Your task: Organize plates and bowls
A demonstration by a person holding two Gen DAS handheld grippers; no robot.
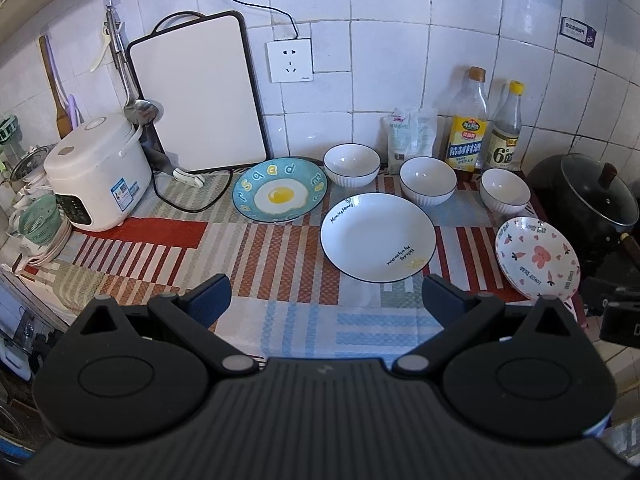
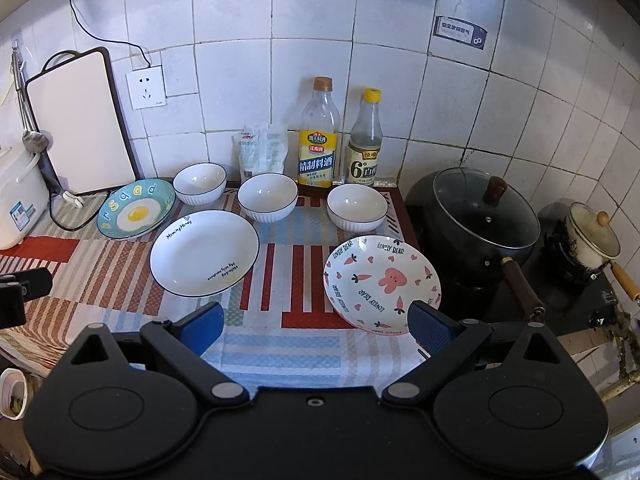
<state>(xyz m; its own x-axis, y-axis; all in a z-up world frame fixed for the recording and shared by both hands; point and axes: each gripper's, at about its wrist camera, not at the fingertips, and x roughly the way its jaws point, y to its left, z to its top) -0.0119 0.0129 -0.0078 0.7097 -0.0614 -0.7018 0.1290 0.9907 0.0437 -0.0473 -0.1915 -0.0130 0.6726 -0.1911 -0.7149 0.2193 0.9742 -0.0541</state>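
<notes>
Three plates lie apart on the patterned cloth: a blue fried-egg plate (image 1: 280,196) (image 2: 136,209), a white plate with lettering (image 1: 378,237) (image 2: 205,253), and a pink rabbit plate (image 1: 537,258) (image 2: 382,283). Three white ribbed bowls stand in a row behind them: left (image 1: 351,165) (image 2: 199,183), middle (image 1: 428,181) (image 2: 267,197), right (image 1: 505,191) (image 2: 357,206). My left gripper (image 1: 326,300) is open and empty, hovering in front of the white plate. My right gripper (image 2: 316,326) is open and empty, its right finger over the near rim of the rabbit plate.
A rice cooker (image 1: 96,172) and cutting board (image 1: 200,92) stand at the left. Two bottles (image 2: 320,136) and a bag (image 2: 262,152) stand against the tiled wall. A lidded black wok (image 2: 486,216) and a small pot (image 2: 592,236) sit on the stove at the right.
</notes>
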